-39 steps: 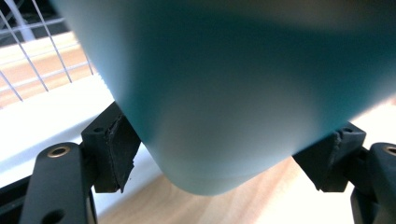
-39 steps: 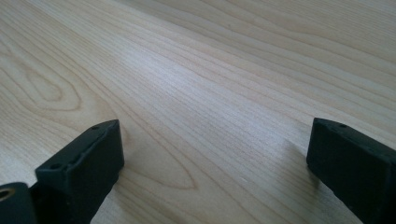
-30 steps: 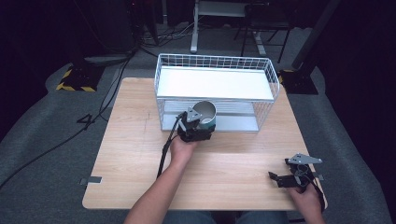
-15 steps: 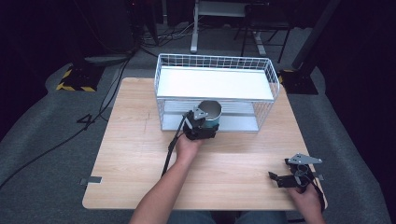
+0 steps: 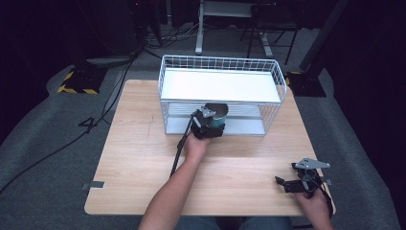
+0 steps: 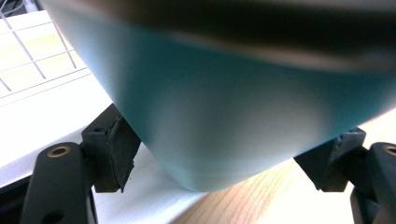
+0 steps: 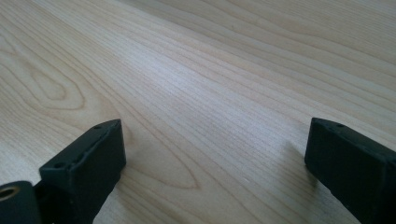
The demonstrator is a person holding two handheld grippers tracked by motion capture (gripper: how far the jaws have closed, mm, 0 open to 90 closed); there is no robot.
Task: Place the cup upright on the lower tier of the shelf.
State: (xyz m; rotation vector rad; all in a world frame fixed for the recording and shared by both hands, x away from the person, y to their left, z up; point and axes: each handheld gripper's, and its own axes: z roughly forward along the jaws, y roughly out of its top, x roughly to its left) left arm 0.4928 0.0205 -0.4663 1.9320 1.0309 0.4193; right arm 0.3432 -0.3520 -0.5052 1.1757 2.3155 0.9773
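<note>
Left gripper (image 5: pixel 214 125) is clenching a teal cup (image 5: pixel 216 116), fingers (image 6: pixel 109 151) pressing on both sides of the cup (image 6: pixel 224 112) low on its wall. Since a second ago the hand is carrying the cup forward and slightly down, from in front of the wire rack (image 5: pixel 222 98) to the mouth of its lower tier. The cup is now sitting partly under the white top shelf (image 5: pixel 220 85), its dark rim just below the shelf's front edge. In the left gripper view the cup's base is hanging just above the white lower shelf board (image 6: pixel 46 121), with bare counter (image 6: pixel 261 196) wood showing underneath nearer the camera; whether it is touching down, cannot tell. Judging from this, the placing step is nearly finishing: cup is going into the lower tier, next comes setting down and letting go. Risk: rim clipping the top shelf edge.

Containers: the top shelf is carrying nothing, and so far as the wire lets me see, the lower tier is holding nothing but the incoming cup. Cup interior is dark, contents not readable.

Right gripper (image 5: pixel 302 182) is resting low at the near right corner of the counter (image 5: pixel 143 158), not moving, fingers (image 7: pixel 88 154) spread wide with nothing but wood grain between them.
</note>
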